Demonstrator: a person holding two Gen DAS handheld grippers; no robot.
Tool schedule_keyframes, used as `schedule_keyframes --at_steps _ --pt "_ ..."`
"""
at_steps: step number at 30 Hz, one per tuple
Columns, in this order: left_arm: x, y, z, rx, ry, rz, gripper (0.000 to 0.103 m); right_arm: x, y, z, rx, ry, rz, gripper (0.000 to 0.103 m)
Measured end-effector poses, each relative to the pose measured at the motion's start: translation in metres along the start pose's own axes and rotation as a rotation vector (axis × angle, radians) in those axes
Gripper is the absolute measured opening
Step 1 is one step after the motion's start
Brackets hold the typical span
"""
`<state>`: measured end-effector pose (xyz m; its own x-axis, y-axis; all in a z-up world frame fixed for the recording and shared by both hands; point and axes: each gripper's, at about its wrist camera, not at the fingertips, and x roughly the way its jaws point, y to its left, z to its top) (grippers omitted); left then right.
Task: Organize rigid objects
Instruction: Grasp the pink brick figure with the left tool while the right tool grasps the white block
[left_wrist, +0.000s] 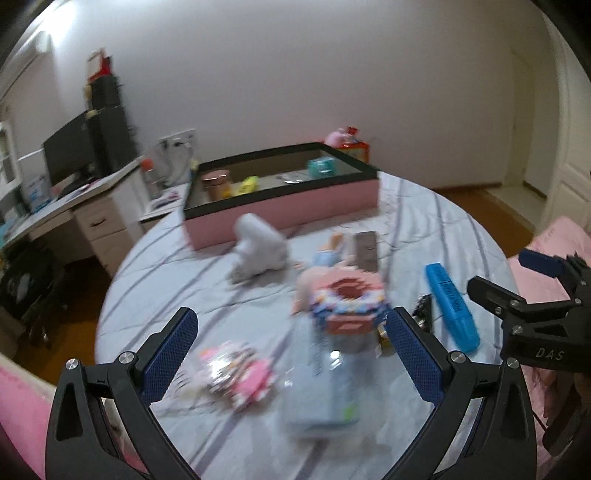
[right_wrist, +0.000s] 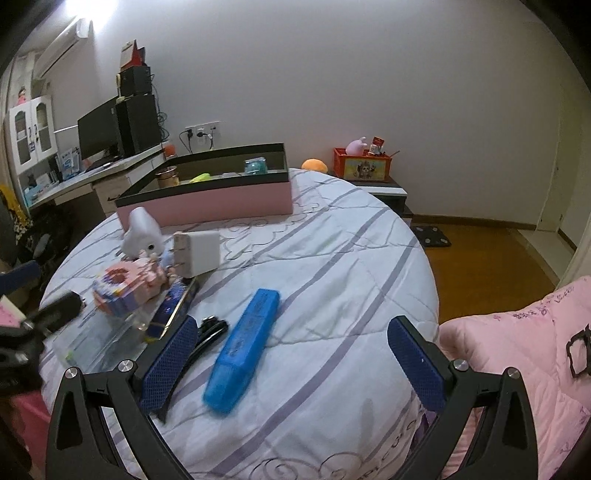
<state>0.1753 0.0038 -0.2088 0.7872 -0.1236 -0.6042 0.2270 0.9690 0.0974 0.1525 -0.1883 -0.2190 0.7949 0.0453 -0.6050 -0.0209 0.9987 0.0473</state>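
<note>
Two hand-held grippers are mine, and both stand spread with nothing between the pads: my left hand-held gripper (left_wrist: 291, 356) hangs over the clutter on the bed, my right hand-held gripper (right_wrist: 291, 365) over the blue rectangular plastic case (right_wrist: 242, 349). That case lies on the striped lilac quilt (right_wrist: 332, 266), just beside a black clip (right_wrist: 210, 330) at its nine o'clock. Ahead of my left gripper, a pink-and-white brick-built doughnut model (left_wrist: 347, 301) sits on a clear plastic box (left_wrist: 328, 384), with a small pink toy packet (left_wrist: 240, 369) at eight o'clock. At twelve o'clock stands the long pink open box with a black rim (left_wrist: 288, 206), already holding a few pieces. My worry is the doughnut: closing on it from here could tip it off the slick box or crumble its bricks. The left view is blurred, so I might misjudge the grasp.
</note>
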Motion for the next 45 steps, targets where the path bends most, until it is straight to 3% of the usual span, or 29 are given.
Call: schedule_keyframes --at_steps 6,9,11,12,16,25,29,31,33,35,38,39,45 --pt "0.029 -0.011 0.013 0.016 0.047 -0.037 0.102 0.014 -0.010 0.005 0.024 0.017 0.002 0.103" --pt "0.040 -0.007 0.013 0.010 0.080 -0.063 0.084 0.021 -0.013 0.009 0.033 0.025 0.012 0.103" --pt "0.047 -0.006 0.011 0.006 0.109 -0.093 0.059 0.024 -0.013 0.013 0.036 0.026 0.018 0.103" --pt "0.050 -0.006 0.010 0.000 0.119 -0.111 0.052 0.026 -0.013 0.014 0.036 0.025 0.022 0.103" --pt "0.046 0.000 0.010 -0.032 0.109 -0.139 0.052 0.029 -0.007 0.022 0.031 0.020 0.048 0.103" --pt "0.029 0.033 0.008 -0.047 0.085 -0.028 0.052 0.052 0.037 0.050 -0.007 0.053 0.129 0.103" --pt "0.027 0.046 0.005 -0.071 0.086 -0.026 0.052 0.071 0.058 0.063 -0.035 0.083 0.113 0.102" --pt "0.028 0.050 0.004 -0.073 0.086 -0.025 0.053 0.085 0.065 0.066 -0.055 0.127 0.115 0.089" --pt "0.028 0.054 0.004 -0.075 0.085 -0.030 0.053 0.097 0.066 0.065 -0.056 0.167 0.149 0.050" --pt "0.028 0.057 0.004 -0.080 0.083 -0.032 0.053 0.105 0.066 0.061 -0.068 0.200 0.143 0.032" --pt "0.030 0.060 0.004 -0.085 0.081 -0.039 0.053 0.117 0.063 0.055 -0.066 0.234 0.154 0.031" --pt "0.031 0.060 0.004 -0.086 0.082 -0.042 0.052 0.120 0.063 0.053 -0.070 0.240 0.162 0.026" --pt "0.031 0.065 0.007 -0.108 0.065 -0.034 0.052 0.107 0.060 0.053 -0.072 0.179 0.167 0.023"
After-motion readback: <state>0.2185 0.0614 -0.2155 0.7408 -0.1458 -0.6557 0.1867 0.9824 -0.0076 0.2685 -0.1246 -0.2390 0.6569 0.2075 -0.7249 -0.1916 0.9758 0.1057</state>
